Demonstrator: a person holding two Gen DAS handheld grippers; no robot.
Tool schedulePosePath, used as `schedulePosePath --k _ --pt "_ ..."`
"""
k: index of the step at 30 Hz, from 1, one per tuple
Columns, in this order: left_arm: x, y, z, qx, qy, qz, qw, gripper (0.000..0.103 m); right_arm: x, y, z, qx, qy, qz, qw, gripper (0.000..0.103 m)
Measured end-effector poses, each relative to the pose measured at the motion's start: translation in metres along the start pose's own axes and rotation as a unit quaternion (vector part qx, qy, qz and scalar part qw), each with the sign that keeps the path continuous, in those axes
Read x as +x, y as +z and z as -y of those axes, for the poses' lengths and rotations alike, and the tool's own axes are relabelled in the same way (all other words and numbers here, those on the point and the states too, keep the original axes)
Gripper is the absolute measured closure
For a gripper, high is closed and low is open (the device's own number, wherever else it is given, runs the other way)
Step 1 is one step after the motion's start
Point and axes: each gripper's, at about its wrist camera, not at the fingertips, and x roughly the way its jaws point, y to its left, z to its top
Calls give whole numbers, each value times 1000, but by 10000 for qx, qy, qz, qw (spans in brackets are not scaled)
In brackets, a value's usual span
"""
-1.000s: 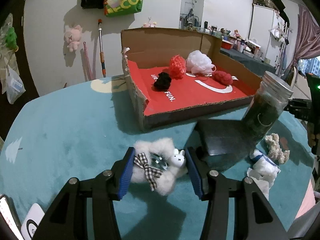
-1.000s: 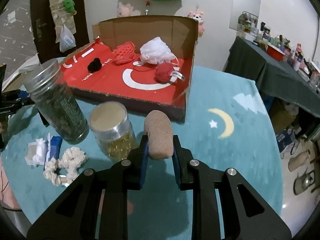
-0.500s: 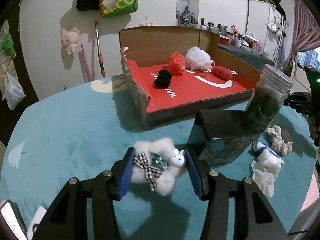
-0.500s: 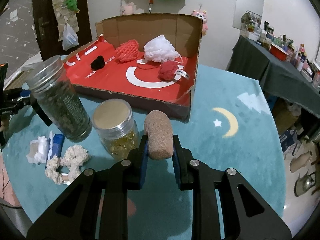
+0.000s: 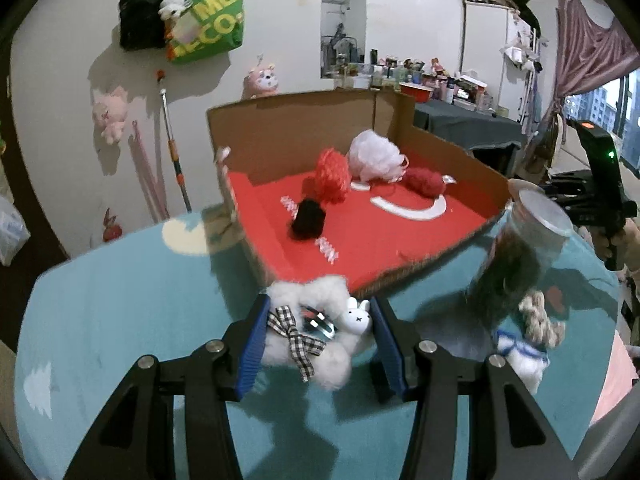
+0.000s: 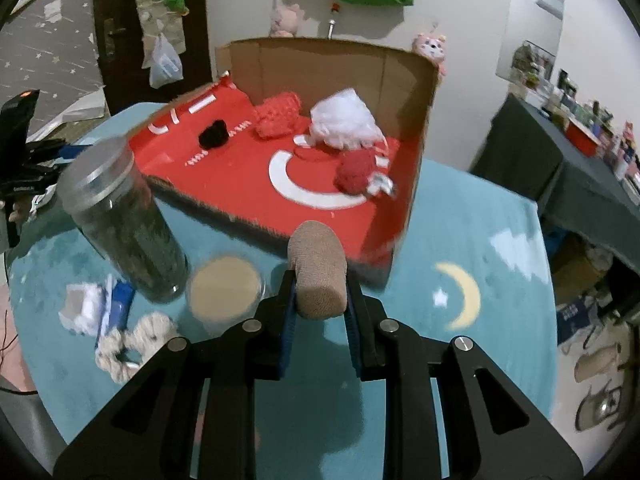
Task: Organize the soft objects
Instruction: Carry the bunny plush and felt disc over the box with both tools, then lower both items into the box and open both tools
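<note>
My left gripper point(image 5: 320, 328) is shut on a white fluffy scrunchie point(image 5: 316, 336) with a checked bow and a small rabbit charm, held above the teal cloth just in front of the cardboard box point(image 5: 288, 136). My right gripper point(image 6: 320, 296) is shut on a beige bandage roll point(image 6: 318, 270), lifted before the same box point(image 6: 420, 128). On the box's red floor lie a black pompom point(image 5: 307, 220), a red mesh puff point(image 5: 332, 174), a white mesh puff point(image 5: 374, 156) and a dark red ball point(image 5: 426, 180).
A tall jar of dark contents point(image 6: 124, 220) and a short jar with a tan lid point(image 6: 224, 290) stand before the box. A cream braided scrunchie point(image 6: 132, 338) and white-and-blue items point(image 6: 96, 308) lie left of them. A person's hand point(image 5: 624, 244) holds the other gripper at the right edge.
Both grippers have risen and moved toward the box, each still gripping its object. The box front now lies directly behind the held items, and the dark tin has left the left wrist view.
</note>
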Motion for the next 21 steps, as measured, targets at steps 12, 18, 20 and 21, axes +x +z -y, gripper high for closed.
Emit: schedulePosePath --k 12,18,20,21 --pt "85 57 27 -75 -106 -888 9960 50 68 57 -6 -108 -41 -808 9967 82" --pt "116 59 28 -155 65 -1313 9912 50 104 65 -7 -81 -202 -1486 9887 82" --pt "123 59 26 -222 69 -1421 9896 50 112 67 -4 -41 -277 -1613 9865 82" --pt "127 59 26 -234 88 -1456 9890 50 117 68 -3 -7 -219 -1714 9850 82"
